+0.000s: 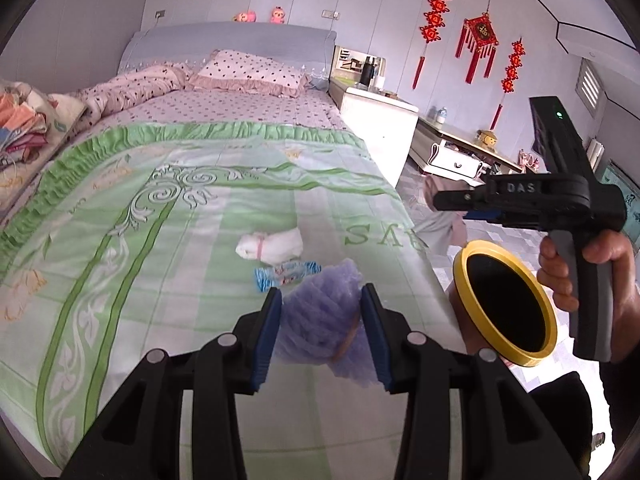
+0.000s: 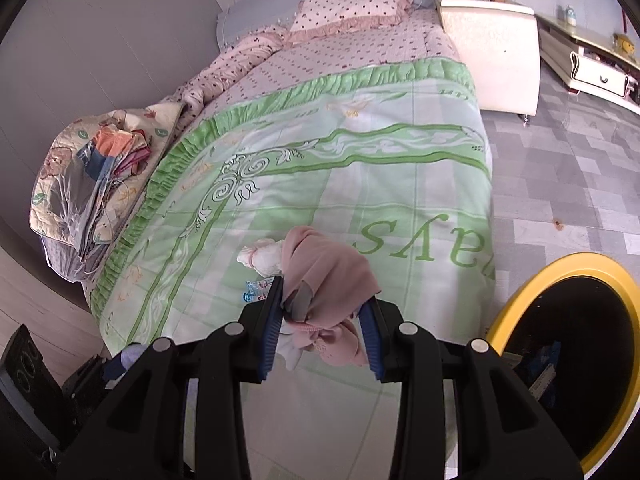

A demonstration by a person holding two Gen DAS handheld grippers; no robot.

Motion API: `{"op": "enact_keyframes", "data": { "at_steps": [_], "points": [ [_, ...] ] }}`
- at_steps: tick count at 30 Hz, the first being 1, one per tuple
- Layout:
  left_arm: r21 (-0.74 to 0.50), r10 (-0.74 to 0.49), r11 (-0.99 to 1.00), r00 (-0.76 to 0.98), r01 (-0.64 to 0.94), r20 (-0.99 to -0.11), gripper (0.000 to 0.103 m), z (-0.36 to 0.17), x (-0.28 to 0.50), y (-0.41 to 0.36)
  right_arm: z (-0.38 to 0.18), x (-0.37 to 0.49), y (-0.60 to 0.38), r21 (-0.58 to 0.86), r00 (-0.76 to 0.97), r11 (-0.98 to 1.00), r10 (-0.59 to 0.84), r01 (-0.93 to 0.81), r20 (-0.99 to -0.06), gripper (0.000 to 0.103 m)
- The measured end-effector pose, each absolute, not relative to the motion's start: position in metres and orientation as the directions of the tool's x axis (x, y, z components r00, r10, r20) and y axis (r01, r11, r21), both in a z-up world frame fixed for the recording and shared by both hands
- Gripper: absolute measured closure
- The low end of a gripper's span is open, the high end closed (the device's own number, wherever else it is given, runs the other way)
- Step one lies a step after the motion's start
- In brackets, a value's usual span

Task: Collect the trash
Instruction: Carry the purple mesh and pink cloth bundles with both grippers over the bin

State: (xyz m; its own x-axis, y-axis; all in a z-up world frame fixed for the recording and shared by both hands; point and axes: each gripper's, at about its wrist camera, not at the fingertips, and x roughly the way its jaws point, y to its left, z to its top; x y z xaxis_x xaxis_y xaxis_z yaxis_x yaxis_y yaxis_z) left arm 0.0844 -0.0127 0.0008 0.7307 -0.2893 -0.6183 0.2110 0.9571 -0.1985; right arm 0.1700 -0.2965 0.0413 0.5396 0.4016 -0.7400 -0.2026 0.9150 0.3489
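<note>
My left gripper is shut on a purple foam net and holds it above the green bedspread. My right gripper is shut on a pink cloth that hangs between its blue pads; in the left wrist view it is off the bed's right side with the pink cloth hanging under it. On the bed lie a white crumpled tissue and a blue-white wrapper; both also show in the right wrist view, the tissue and the wrapper. A yellow-rimmed bin stands beside the bed, also in the right wrist view.
Pink dotted pillow and quilt lie at the headboard. A pile of folded cloths sits at the bed's left edge. A white nightstand and a low cabinet stand to the right on the tiled floor.
</note>
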Motion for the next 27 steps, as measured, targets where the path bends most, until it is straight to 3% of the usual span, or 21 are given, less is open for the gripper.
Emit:
{"op": "enact_keyframes", "data": {
  "at_steps": [12,27],
  "points": [
    [-0.177,-0.318,0.948,0.735,0.266,-0.599,0.065,0.026,0.095,-0.053,0.081,0.130,-0.357,0.322,0.619,0.933,0.349,-0.160,-0.704,0.069],
    [-0.144,-0.383,0.916,0.711,0.374,-0.590,0.065,0.044,0.113,-0.126,0.092,0.091,-0.446,0.335,0.675,0.941,0.279,-0.049,-0.683,0.069]
  ]
}}
